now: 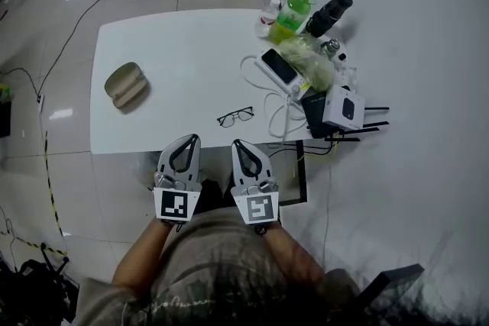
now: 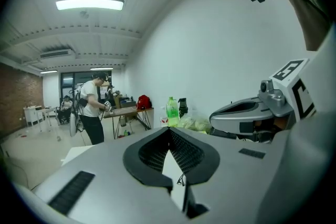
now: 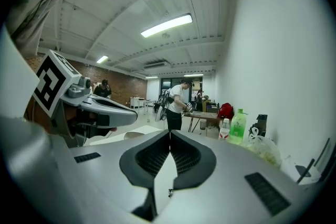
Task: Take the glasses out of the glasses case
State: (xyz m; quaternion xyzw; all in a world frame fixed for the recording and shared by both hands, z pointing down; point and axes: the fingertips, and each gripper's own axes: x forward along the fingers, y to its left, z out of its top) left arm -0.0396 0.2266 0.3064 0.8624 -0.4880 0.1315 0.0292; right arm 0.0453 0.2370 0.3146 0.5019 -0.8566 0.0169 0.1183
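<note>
Green bottle (image 1: 294, 14), black flask (image 1: 329, 13) and phone (image 1: 278, 66) crowd the white bench (image 1: 183, 50) beyond the right hand-held gripper (image 1: 239, 144).

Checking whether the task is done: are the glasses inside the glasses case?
No, the glasses lie bare on the white table, apart from the glasses case to their left.

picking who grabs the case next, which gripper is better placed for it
Left, probably. The glasses case lies at the left of the table, closer to the left gripper; the right gripper sits nearer the glasses. Both are shut and empty.
</note>
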